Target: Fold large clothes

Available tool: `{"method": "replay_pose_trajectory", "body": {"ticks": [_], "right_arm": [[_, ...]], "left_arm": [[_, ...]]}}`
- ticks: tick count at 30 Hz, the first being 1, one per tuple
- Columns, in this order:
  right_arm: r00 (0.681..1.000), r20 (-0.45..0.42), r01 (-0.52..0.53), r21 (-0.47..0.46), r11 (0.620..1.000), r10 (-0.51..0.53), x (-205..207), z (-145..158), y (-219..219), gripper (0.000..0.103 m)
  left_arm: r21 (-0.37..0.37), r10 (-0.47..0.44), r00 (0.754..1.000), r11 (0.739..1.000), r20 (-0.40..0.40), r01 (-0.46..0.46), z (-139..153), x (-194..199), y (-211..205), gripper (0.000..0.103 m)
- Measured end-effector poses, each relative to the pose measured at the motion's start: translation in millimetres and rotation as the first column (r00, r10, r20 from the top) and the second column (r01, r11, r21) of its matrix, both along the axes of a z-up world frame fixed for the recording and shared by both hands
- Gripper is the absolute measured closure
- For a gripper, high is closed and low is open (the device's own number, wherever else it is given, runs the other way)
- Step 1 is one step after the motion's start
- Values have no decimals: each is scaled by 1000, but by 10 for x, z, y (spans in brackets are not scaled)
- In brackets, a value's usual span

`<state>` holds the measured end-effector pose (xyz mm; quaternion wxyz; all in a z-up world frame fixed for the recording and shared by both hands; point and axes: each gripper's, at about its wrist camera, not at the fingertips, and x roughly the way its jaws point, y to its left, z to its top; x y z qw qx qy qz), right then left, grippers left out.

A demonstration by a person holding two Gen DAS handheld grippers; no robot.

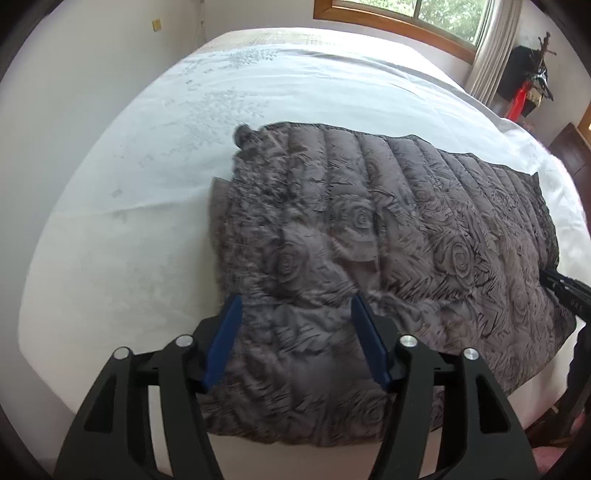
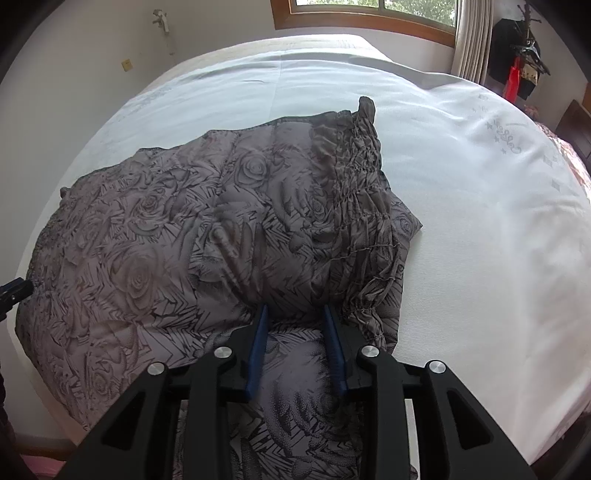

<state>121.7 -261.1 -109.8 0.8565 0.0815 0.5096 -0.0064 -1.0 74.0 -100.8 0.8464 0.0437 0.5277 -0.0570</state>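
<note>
Garment (image 1: 388, 236) spread on bed (image 1: 147, 184), both tools parted.

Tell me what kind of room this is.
Most likely a bedroom: a large bed with a white sheet fills both views, a wood-framed window with a curtain sits behind it, and a grey quilted garment lies spread on the bed.

Home bedroom. Wide bed under a pale blue-white embroidered cotton sheet (image 1: 155, 206) filling most of both views. Wood-framed window (image 1: 399, 22) with green trees outside at upper right, beige pleated curtain (image 1: 491, 55) beside it. Plain white walls, small yellow wall switch plate (image 2: 127, 65) at upper left. Dark wooden furniture (image 1: 570, 153) at far right edge.
</note>
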Motion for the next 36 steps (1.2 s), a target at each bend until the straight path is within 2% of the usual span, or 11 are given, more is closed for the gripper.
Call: {"method": "replay_pose_trajectory", "body": {"ticks": [7, 14, 16, 21, 25, 27, 32, 35, 36], "right_arm": [[1000, -11, 15, -5, 1000, -15, 44, 20, 15, 72], [999, -23, 35, -12, 999, -35, 79, 29, 45, 72], [999, -24, 42, -12, 999, -42, 94, 12, 48, 72], [998, -24, 58, -16, 998, -58, 85, 14, 70, 72], [997, -24, 73, -21, 997, -74, 87, 18, 83, 72], [996, -22, 81, -25, 996, -82, 86, 16, 89, 72], [994, -15, 107, -36, 994, -108, 66, 28, 123, 72], [993, -11, 117, -42, 992, -117, 60, 32, 146, 72], [993, -10, 121, -44, 992, -121, 56, 33, 154, 72]], "left_arm": [[-2, 30, 1000, 1000, 2, -30, 140, 23, 331, 35], [-46, 26, 999, 999, -39, -28, -4, 115, 405, 33], [-66, 16, 998, 998, -55, -20, -66, 141, 416, 33], [-179, 4, 995, 984, -103, -23, -251, 183, 550, 30], [-316, -6, 988, 948, -151, -43, -433, 242, 731, 25], [-407, -7, 982, 911, -189, -72, -531, 270, 832, 24], [-493, -48, 981, 868, -187, -52, -588, 261, 875, 23], [-581, -115, 969, 813, -218, -34, -655, 261, 793, 24], [-595, -128, 967, 803, -220, -29, -673, 250, 751, 29]]}}
